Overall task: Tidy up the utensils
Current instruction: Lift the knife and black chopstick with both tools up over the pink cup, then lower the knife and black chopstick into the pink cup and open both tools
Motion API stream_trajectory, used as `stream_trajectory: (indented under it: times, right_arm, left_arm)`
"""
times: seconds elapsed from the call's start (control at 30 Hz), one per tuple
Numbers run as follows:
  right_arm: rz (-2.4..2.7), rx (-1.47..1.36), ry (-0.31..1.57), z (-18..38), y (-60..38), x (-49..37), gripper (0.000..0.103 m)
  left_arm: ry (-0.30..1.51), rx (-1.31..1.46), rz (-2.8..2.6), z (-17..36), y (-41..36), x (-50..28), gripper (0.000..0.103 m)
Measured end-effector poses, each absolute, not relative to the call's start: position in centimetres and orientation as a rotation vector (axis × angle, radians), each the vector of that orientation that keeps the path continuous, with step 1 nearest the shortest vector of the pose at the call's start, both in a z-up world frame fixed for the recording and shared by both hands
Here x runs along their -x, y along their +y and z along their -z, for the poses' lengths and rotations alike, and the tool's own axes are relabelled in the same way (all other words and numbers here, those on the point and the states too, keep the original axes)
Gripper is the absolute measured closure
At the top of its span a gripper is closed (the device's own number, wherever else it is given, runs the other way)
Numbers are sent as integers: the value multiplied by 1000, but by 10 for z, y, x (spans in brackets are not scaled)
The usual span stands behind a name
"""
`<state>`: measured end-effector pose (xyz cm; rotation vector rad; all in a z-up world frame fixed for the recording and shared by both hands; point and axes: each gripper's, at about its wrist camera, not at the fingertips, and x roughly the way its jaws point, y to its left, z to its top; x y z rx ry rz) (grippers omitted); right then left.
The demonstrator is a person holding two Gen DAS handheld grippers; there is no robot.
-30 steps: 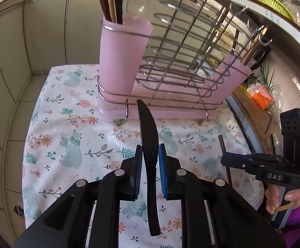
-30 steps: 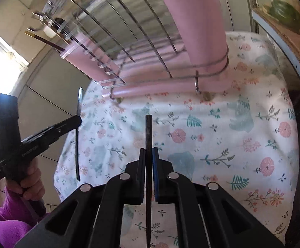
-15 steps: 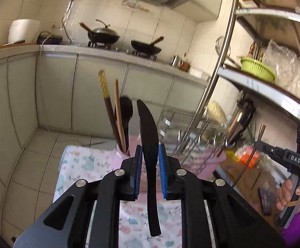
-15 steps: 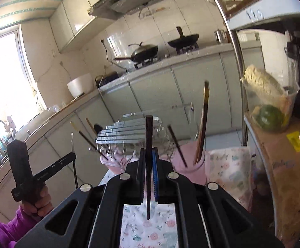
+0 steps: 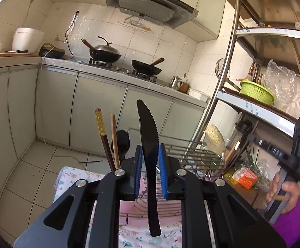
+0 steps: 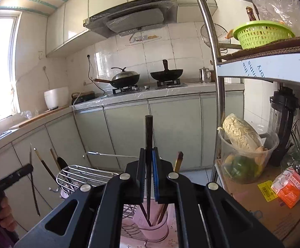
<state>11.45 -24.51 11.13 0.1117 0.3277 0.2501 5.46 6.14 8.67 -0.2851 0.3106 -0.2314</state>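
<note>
- Black serrated knife (image 5: pixel 148 144) clamped between the blue pads of the left gripper (image 5: pixel 150 174), blade tip up, handle hanging below the jaws over the floral tablecloth (image 5: pixel 71 175).
- Dark chopstick (image 6: pixel 149 144) pinched upright in the nearly closed right gripper (image 6: pixel 148 173), lower end above the pink utensil cup (image 6: pixel 152 225).
- In that pink cup: several more chopsticks, one gold-tipped (image 6: pixel 179 161).
- At the wire dish rack's (image 5: pixel 191 155) other end, a second holder with two chopsticks (image 5: pixel 102 132) and a black spoon (image 5: pixel 122 142); the holder itself hidden behind the gripper.
- On the side shelf, a clear plastic tub (image 6: pixel 245 161) holding a napa cabbage (image 6: pixel 240 134) and green vegetables.
- One shelf up, a green plastic basket (image 6: pixel 261 33); contents unclear.
- On the stove, a lidded wok (image 5: pixel 104 52) and an open wok (image 5: pixel 147 67); white pot (image 5: pixel 27 39) on the counter.
- Orange packet (image 6: pixel 290 186) with print too small to read; yellow barcode sticker (image 6: pixel 267 189) beside it.
- "DAS" lettering on the right gripper's body (image 5: pixel 274 152); shelf-edge film print illegible.
</note>
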Motion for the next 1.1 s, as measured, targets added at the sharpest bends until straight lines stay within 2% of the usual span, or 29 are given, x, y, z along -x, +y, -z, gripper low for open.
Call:
stream_trajectory:
  times: [0.3,0.67,1.1]
  right_arm:
    - [-234,-78,422,-61,-232,-121,97]
    - [-245,-115,467,-35,-234,-123,97]
    - [-245,-112,503,-26,-231,-122,97]
  left_arm:
    - [189,285,136,-97,59,-79,88]
    - [92,140,17,-63,30,-109,88]
    - [146,109,18,-21,32,-98,88]
